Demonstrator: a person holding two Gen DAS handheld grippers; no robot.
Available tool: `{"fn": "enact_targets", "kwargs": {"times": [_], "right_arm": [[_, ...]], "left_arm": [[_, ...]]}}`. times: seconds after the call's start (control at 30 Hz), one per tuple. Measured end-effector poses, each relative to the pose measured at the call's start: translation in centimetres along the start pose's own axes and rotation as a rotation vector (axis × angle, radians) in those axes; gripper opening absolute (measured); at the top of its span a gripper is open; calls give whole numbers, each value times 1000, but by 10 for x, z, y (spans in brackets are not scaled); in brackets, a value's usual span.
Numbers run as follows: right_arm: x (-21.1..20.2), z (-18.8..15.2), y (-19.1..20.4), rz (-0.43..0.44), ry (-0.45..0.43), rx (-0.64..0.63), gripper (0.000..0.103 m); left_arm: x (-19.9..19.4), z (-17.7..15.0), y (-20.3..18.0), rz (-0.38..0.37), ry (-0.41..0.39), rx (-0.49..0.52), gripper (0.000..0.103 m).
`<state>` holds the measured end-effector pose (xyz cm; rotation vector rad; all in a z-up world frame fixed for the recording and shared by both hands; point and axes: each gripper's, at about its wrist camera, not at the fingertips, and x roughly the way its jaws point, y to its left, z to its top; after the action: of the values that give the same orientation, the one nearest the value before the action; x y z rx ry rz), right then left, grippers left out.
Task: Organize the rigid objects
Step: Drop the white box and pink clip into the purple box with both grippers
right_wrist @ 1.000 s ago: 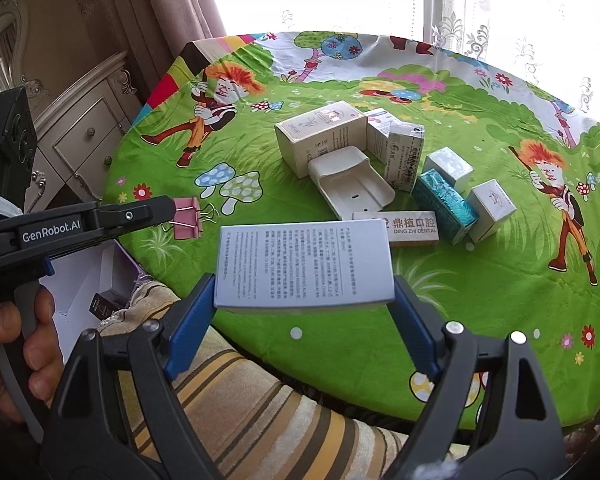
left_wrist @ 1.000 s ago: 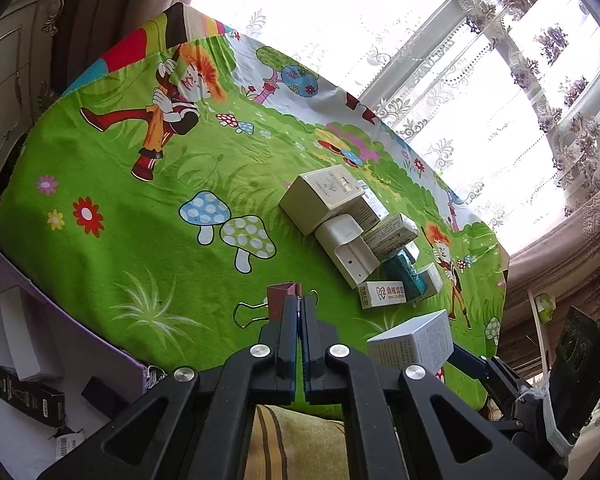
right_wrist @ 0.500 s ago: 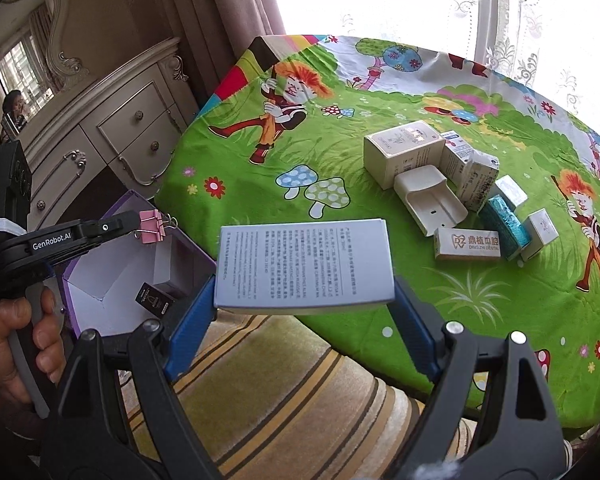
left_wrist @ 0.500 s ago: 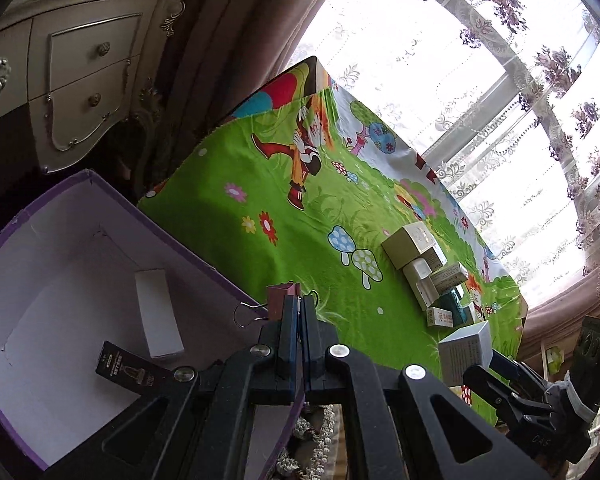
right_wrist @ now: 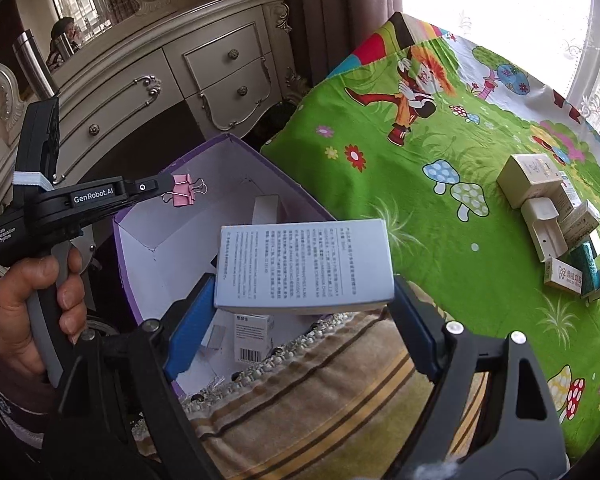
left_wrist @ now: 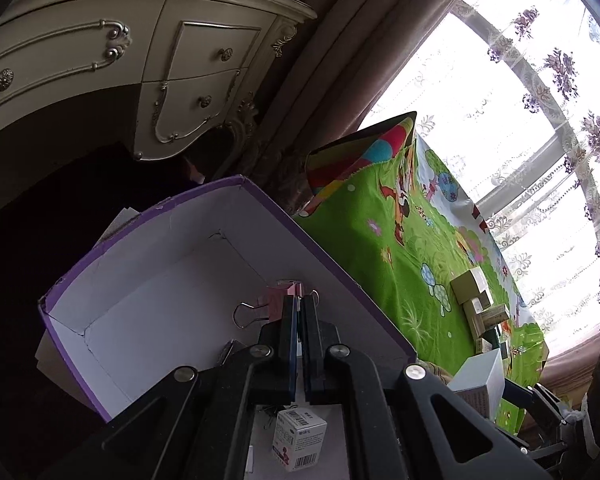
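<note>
Sunlight pours through lace curtains [left_wrist: 540, 92] behind a counter [right_wrist: 440, 216] draped in a bright green cartoon cloth printed with mushrooms, flowers and red-haired figures. Heavy brown drapes [left_wrist: 332, 80] hang at the window's edge, and a cream carved dresser [right_wrist: 172, 80] with metal knobs stands beyond the counter's corner, a mirror above it.

Below the counter's edge sits an open purple box [left_wrist: 148, 264] with a white inside. The left gripper [left_wrist: 298, 300] has its fingers clenched on a pink binder clip [left_wrist: 278, 300], which juts out just past the fingertips and hangs above the box's open top; one wire loop of the clip sticks out to the left of the fingers. A person's hand [right_wrist: 28, 300] grips the handle of this tool. On the box floor, under the left fingers, lies a small white carton with a barcode [left_wrist: 298, 442].

The right gripper [right_wrist: 302, 304] stands wide with its blue-padded fingers [right_wrist: 190, 328] grasping a pale printed box [right_wrist: 304, 266] by its two ends, the text face turned up. It hangs over the near rim of the purple box, above a striped brown cushion [right_wrist: 320, 400] that lies under the right fingers.

Far ahead of the right fingers and to their right, a cluster of small cartons [right_wrist: 556, 224] sits on the green cloth, packed touching one another: cream, white and teal packs
</note>
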<state>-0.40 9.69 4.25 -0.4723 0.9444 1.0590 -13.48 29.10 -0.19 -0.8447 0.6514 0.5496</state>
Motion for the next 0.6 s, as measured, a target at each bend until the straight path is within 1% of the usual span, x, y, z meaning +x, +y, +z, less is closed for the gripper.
{"fn": "enact_targets", "kwargs": {"times": [0.2, 0.33, 0.43, 0.53, 0.6], "right_arm": [[27, 2, 56, 79, 67, -104, 87], [43, 1, 79, 124, 108, -149, 88], [49, -2, 82, 128, 126, -157, 88], [47, -1, 73, 141, 125, -120, 88], [47, 1, 67, 144, 122, -100, 91]], "left_arm": [[-7, 2, 29, 7, -22, -53, 2], [-10, 1, 43, 8, -31, -80, 2], [-10, 1, 52, 11, -33, -98, 2], [-9, 0, 58, 13, -31, -116, 2], [-8, 0, 58, 15, -28, -118, 2]]}}
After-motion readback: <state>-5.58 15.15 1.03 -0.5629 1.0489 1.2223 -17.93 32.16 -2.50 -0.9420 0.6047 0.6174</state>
